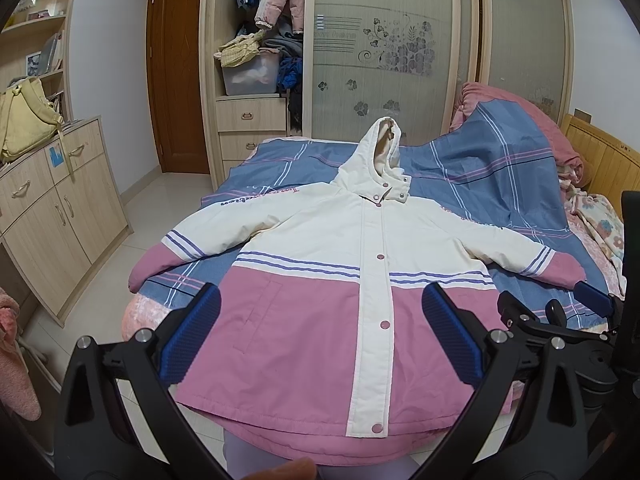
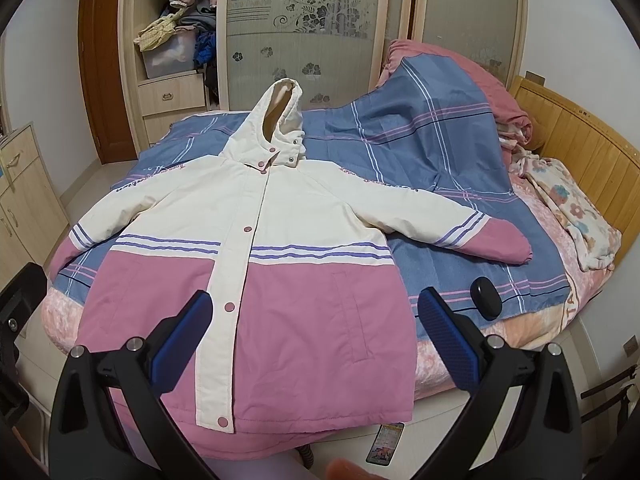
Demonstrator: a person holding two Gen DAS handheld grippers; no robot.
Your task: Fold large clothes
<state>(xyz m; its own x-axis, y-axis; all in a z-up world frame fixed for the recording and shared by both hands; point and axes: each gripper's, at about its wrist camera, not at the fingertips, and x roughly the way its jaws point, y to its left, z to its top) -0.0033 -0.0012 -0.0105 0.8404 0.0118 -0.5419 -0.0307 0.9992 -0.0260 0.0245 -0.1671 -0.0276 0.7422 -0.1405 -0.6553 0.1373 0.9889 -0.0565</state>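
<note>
A cream and pink hooded jacket (image 1: 320,264) lies flat, front up and snapped shut, on the bed, sleeves spread to both sides and hood pointing away. It also shows in the right wrist view (image 2: 256,256). My left gripper (image 1: 320,312) is open and empty, hovering above the jacket's pink lower half near the hem. My right gripper (image 2: 314,308) is open and empty, above the hem's right part. The right gripper also shows at the right edge of the left wrist view (image 1: 560,304).
The bed (image 2: 480,200) has a blue plaid cover, with a heaped pink quilt (image 2: 440,64) and floral blanket (image 2: 572,216) at the right. A small black object (image 2: 485,297) lies on the cover. A phone (image 2: 385,444) lies on the floor. Cabinets (image 1: 60,216) stand left, wardrobe (image 1: 360,40) behind.
</note>
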